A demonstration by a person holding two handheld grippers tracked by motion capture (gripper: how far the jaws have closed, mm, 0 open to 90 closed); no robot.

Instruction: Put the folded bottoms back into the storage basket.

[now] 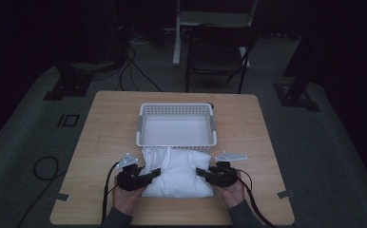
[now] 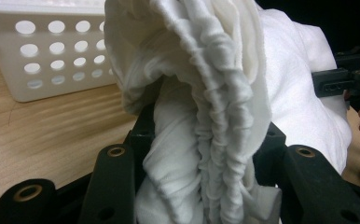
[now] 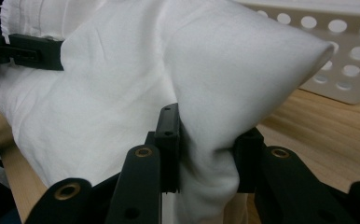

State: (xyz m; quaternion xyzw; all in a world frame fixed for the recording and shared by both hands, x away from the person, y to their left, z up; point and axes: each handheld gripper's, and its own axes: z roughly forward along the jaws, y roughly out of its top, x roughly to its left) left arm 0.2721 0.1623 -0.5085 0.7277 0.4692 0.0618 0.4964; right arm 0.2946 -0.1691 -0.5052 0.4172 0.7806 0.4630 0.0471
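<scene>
Working from the largest thing down, we noted first the wooden table (image 1: 110, 142), pale and rounded at its corners, set on a dark grey floor with a folding chair (image 1: 217, 52) standing beyond its far edge.

Next came the white basket (image 1: 177, 137), a perforated plastic tray in the middle of the table; no contents showed against its floor in the high view. From both gripper views its hole-punched wall stood just behind the cloth.

Directly on our side of the basket lay the white pillow (image 1: 177, 173), its far edge touching or nearly touching the basket's near wall. It was soft and bulging, resting on the tabletop between our two hands. A gathered, ruffled seam ran along its left end, plain in the left gripper view.

We held the left gripper (image 1: 148, 175) at the pillow's left end; its jaws were pressed in on the bunched, ruffled fabric (image 2: 206, 140), which filled the gap between them.

We held the right gripper (image 1: 205, 175) at the pillow's right end, jaws pinched on a fold of smooth cloth (image 3: 206, 154), the corner above it puffing out toward the basket.

Black cables (image 1: 106, 194) trailed back from each gripper past our wrists.
</scene>
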